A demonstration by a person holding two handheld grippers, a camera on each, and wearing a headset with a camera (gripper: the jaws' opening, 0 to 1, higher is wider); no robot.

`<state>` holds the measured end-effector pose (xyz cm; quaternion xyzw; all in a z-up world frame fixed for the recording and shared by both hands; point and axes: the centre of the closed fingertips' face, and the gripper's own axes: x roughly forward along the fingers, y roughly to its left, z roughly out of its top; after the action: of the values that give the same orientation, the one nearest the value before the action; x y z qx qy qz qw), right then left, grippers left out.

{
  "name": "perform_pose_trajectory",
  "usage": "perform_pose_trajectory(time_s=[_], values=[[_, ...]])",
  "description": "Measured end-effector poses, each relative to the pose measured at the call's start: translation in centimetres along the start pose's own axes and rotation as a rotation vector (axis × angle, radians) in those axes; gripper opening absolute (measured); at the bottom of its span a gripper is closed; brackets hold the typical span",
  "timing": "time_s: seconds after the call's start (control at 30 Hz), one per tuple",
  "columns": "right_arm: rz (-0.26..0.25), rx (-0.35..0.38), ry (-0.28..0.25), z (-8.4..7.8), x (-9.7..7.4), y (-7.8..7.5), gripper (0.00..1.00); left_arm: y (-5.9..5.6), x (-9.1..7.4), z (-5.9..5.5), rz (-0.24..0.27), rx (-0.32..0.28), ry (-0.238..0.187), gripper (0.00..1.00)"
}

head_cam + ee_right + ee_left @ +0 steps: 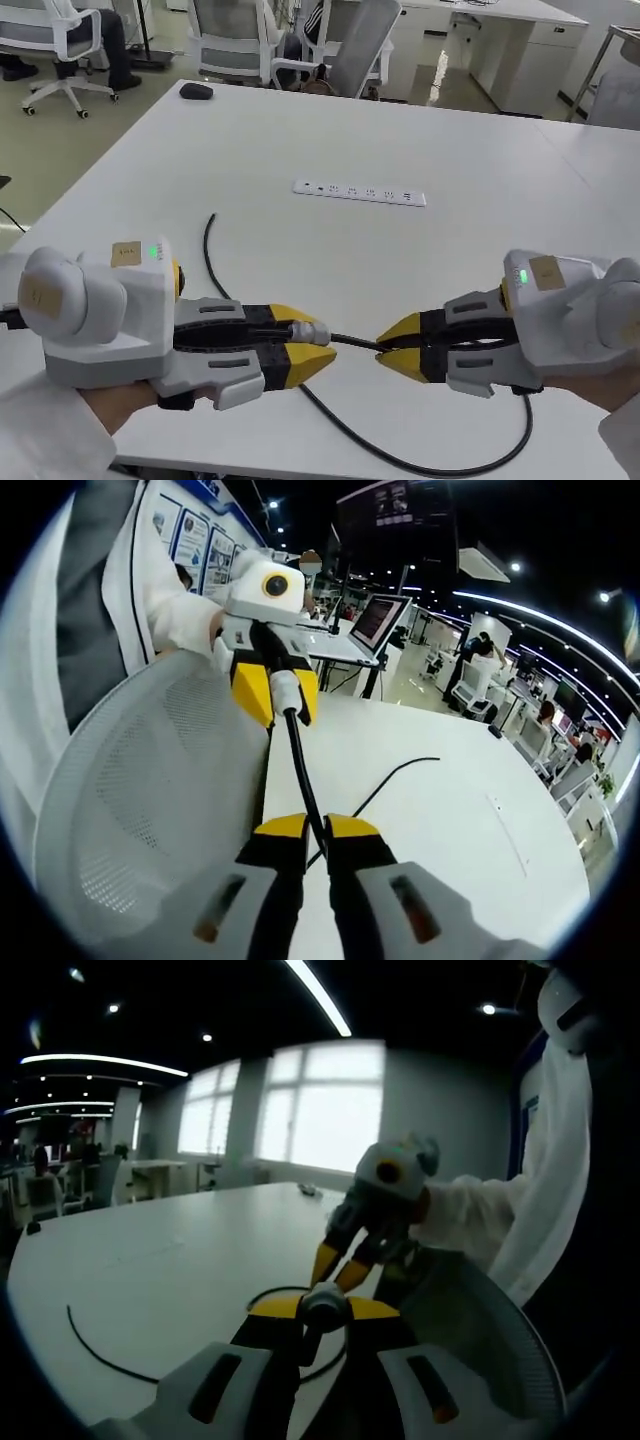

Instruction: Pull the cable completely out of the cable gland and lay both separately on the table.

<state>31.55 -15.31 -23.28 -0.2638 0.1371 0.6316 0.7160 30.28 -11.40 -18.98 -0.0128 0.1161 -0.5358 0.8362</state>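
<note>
Head view | left tool (316, 345) pinched grey round plastic cable gland (308, 331) between yellow tips | right tool (386, 349) pressed onto thin black cable (352, 342) just beside gland, cable entering it | both above white desk (300, 140)

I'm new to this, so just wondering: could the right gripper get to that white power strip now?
Probably not right away: the right gripper is shut on the cable. The bare table up to the power strip looks free, though.
</note>
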Motion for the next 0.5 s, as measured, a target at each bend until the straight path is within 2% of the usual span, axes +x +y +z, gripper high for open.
perform_pose_trajectory(time_s=[0.13,0.5], values=[[-0.005,0.007,0.002,-0.2,0.0,0.0,0.05,0.0,0.0,0.0,-0.001,-0.001,0.000,0.17],[-0.026,0.046,0.036,-2.3,-0.6,-0.1,0.05,-0.2,0.0,0.1,-0.008,-0.001,-0.004,0.17]])
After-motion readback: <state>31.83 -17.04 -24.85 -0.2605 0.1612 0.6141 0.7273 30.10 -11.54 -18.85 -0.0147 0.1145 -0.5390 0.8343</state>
